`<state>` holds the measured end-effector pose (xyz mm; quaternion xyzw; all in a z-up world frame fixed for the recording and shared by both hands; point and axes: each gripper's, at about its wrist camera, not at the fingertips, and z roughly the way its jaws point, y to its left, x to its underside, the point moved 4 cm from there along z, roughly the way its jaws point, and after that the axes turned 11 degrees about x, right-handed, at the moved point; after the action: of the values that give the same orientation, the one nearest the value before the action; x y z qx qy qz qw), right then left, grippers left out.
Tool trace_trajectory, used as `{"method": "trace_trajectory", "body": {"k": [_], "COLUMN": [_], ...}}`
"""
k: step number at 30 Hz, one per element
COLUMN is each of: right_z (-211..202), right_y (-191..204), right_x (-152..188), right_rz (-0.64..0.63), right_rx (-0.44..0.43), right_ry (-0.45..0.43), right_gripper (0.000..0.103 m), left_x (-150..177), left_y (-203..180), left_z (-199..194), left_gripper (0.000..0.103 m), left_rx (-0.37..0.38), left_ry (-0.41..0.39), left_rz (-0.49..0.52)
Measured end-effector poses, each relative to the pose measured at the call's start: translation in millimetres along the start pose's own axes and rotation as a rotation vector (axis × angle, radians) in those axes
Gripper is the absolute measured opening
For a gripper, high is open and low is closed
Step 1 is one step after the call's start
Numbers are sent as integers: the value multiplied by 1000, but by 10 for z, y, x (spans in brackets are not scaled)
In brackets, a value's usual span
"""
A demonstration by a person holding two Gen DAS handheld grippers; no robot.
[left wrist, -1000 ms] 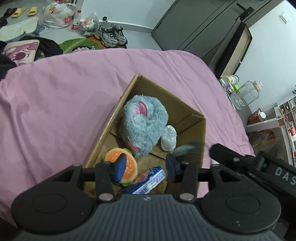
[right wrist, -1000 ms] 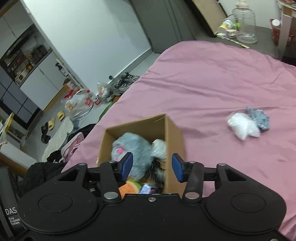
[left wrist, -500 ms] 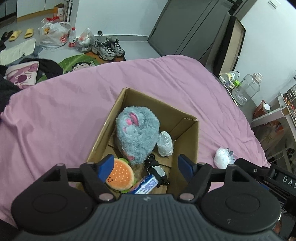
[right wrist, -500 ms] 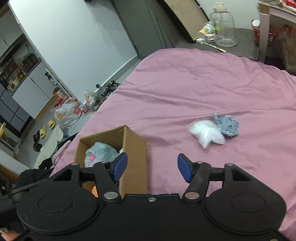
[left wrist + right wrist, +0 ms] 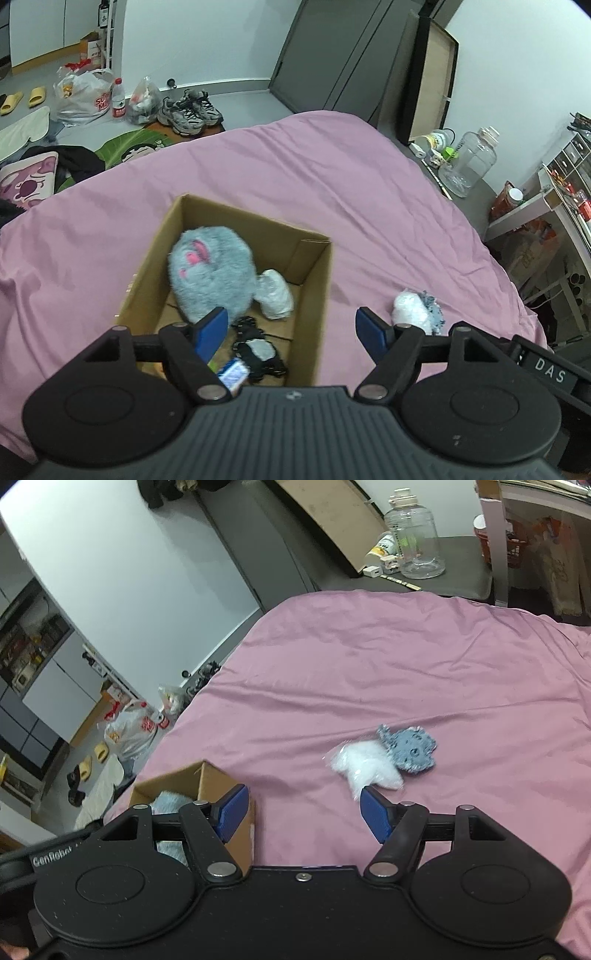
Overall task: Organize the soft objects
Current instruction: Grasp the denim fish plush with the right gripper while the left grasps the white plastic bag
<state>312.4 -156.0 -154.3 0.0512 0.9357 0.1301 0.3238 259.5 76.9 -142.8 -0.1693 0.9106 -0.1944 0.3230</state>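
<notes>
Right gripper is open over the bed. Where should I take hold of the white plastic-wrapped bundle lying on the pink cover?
Grip the white plastic-wrapped bundle across its puffy middle, coming down from above on the near side. It lies flat and soft on the pink cover, and the blue-grey fuzzy piece touches its far right edge, so the right gripper should probably stay off that side.

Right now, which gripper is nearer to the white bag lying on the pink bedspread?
Right, as far as I can judge. The right gripper faces the white bag, which lies just past its fingers. The left gripper hangs over the cardboard box, the bag off to its right.
</notes>
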Motion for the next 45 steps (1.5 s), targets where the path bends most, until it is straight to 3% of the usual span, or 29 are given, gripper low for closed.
{"method": "trace_trajectory", "body": {"k": [16, 30, 45], "right_z": [342, 714, 1199], "right_y": [-528, -1030, -1091], "right_x": [-391, -323, -166], "right_rz": [106, 185, 167], "right_rx": [-54, -61, -103], "right_ry": [-32, 1, 128], "right_gripper": [67, 64, 51], "left_x": [-8, 22, 134], "left_y": [-545, -957, -1178], "left_z": [298, 689, 1349], "left_gripper": [75, 75, 69], "left_rx": [-37, -54, -74], "left_ry": [14, 17, 52], "left_rz": [42, 88, 72]}}
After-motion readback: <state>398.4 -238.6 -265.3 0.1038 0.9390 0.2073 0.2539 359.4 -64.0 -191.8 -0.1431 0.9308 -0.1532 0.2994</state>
